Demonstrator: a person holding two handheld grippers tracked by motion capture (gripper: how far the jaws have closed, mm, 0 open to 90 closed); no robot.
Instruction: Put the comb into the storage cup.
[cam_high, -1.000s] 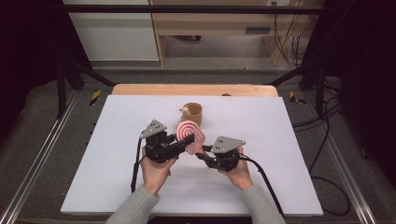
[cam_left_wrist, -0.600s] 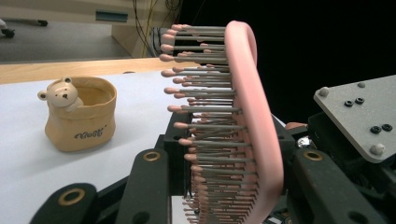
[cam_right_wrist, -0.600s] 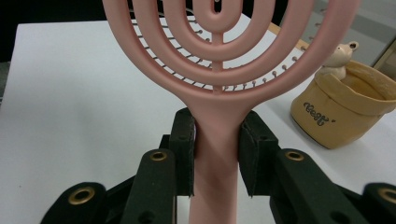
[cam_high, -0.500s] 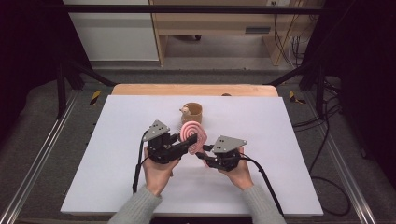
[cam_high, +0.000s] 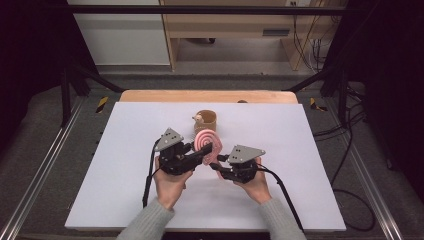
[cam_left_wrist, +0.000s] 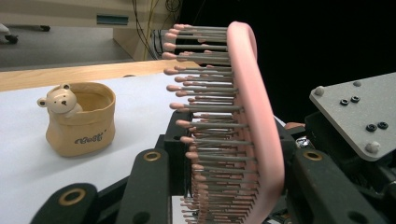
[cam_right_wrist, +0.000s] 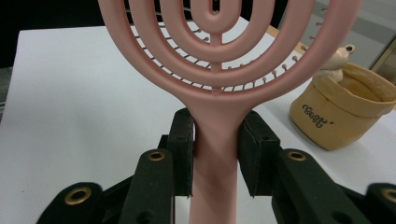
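Little has shifted over the last second — the left gripper (cam_high: 200, 154) has edged slightly nearer the pink hairbrush (cam_high: 207, 141), while the right gripper (cam_high: 218, 165) has kept its place. That brush stands lifted just above the middle of the white surface (cam_high: 300, 150), a little nearer than the tan bear pot (cam_high: 206, 121). In the right gripper view the jaws are closed tight on the handle just below the head, pads pressing both sides, which keeps the brush upright and steady. In the left gripper view the jaws are closed on the head (cam_left_wrist: 247, 116) edge-on, one against the smooth back and one on the bristle side (cam_left_wrist: 205, 112) — probably a second hold so the brush can be passed over or turned without slipping. The pot, open at the top with a small bear figure (cam_left_wrist: 60, 99) on its rim, looks like the likely place for the brush. Dark script is printed on its front (cam_right_wrist: 318, 115), too small and stylised to read with confidence.
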